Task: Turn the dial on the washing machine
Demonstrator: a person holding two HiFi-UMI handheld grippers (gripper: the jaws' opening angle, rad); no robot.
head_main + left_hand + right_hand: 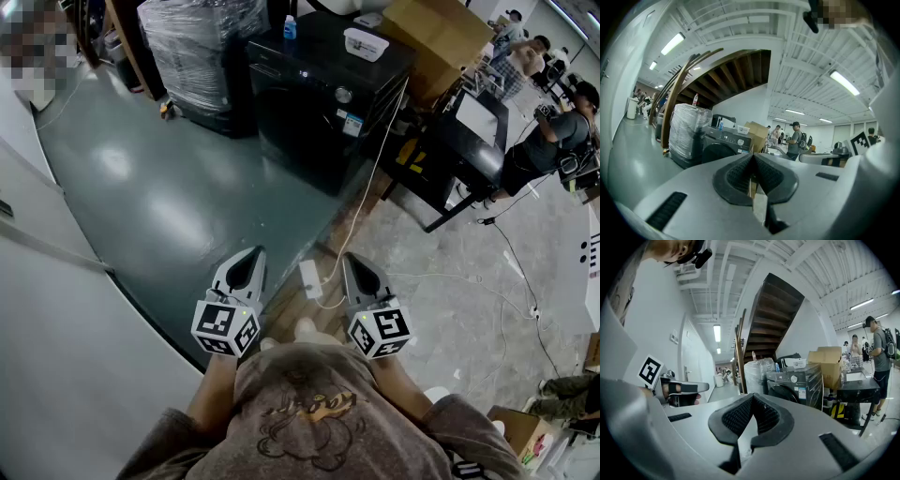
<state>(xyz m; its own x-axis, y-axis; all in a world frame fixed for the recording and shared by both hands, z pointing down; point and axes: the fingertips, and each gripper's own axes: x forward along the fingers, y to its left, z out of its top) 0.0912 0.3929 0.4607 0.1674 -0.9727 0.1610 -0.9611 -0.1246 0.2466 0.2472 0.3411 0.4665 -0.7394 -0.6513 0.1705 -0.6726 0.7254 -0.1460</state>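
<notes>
A black front-loading washing machine [323, 103] stands several steps ahead on the grey floor. Its round silver dial [344, 95] sits on the top panel. The dial also shows small and distant in the left gripper view [740, 142] and the right gripper view [793, 378]. My left gripper [255, 255] and right gripper [349, 258] are held side by side close to my chest, pointing toward the machine and far short of it. Both have their dark ribbed pads [740, 176] [736, 417] meeting at the tips, with nothing between them.
A plastic-wrapped pallet [202, 47] stands left of the washer and a cardboard box [441, 33] to its right. On top of the washer are a blue bottle [290, 26] and a white container [366, 42]. A black table [469, 150], people, a power strip [310, 278] and a white wall [56, 309] surround me.
</notes>
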